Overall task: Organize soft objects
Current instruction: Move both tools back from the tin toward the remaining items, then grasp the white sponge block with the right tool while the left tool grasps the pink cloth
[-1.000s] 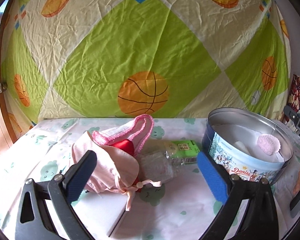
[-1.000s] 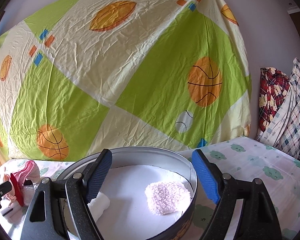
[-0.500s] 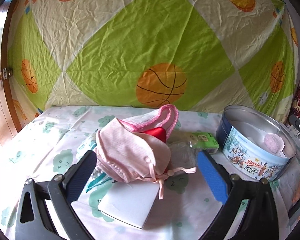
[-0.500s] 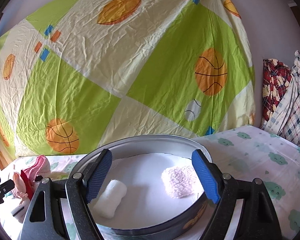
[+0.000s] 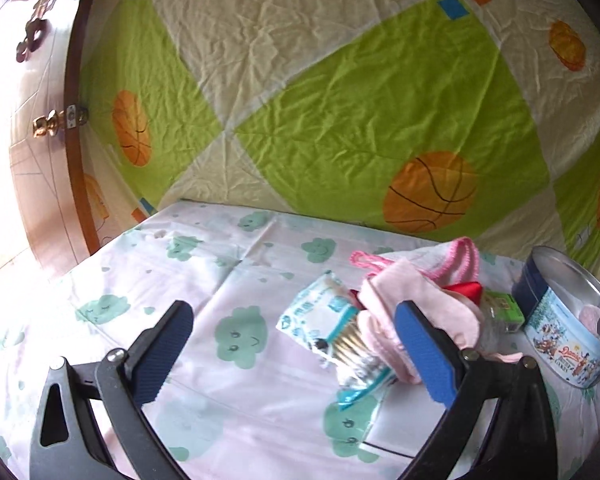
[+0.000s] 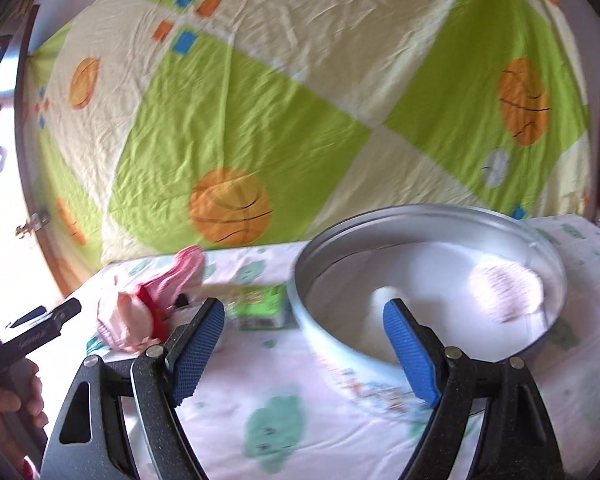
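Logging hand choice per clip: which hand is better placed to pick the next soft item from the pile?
Left, probably. The open left gripper sits right at the pile, its right finger against the pink cloth. The open right gripper faces the tin, pile off to its left.

Black tool (image 5: 292, 344) arms, blue ribbed pads, silver screws.

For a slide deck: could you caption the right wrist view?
Open right gripper beside round tin holding pink fluffy pad and white roll.
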{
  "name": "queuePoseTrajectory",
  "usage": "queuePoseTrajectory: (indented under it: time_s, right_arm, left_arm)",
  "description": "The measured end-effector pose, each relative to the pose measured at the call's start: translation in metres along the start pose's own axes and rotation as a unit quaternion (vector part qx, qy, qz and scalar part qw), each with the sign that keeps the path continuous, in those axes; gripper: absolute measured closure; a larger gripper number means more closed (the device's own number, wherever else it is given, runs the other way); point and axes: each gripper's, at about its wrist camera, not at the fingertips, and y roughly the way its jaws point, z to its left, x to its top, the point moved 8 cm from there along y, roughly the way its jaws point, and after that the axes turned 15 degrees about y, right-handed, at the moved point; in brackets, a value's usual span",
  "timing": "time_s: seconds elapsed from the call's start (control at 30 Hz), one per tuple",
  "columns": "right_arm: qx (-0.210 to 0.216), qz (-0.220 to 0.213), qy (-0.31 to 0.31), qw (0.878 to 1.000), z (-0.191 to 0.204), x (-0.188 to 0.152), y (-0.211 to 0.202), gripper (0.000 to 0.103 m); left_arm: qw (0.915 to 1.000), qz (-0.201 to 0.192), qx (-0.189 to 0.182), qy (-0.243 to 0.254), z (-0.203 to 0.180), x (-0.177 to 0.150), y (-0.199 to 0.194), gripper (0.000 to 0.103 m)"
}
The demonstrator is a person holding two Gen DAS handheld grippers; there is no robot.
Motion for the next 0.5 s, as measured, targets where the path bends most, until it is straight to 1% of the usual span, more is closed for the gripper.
queuePoseTrajectory:
  time_s: [0.13,0.3,0.4,0.5]
  right_arm:
    - [0.027,0.043,-0.015,0.999,0.038,-0.024,0.012,0.020]
    - [0.070,0.099,-0.046,0.992,0.092,-0.060,0.021,0.020]
    - [0.069,0.127,-0.054,0.988,0.114,-0.076,0.029,0.020]
    - [0.069,0.165,-0.053,0.982,0.133,-0.096,0.043,0.020]
  left_arm:
    - [0.9995,0.002,0.016,-0.025,0.023,-0.001,0.002,0.001]
    - [0.9986,0.001,0.047,-0.024,0.043,0.000,0.003,0.001]
    - [0.9977,0.002,0.061,-0.028,0.054,0.000,0.003,0.001]
    - [0.9971,0.003,0.066,-0.039,0.063,-0.001,0.002,0.001]
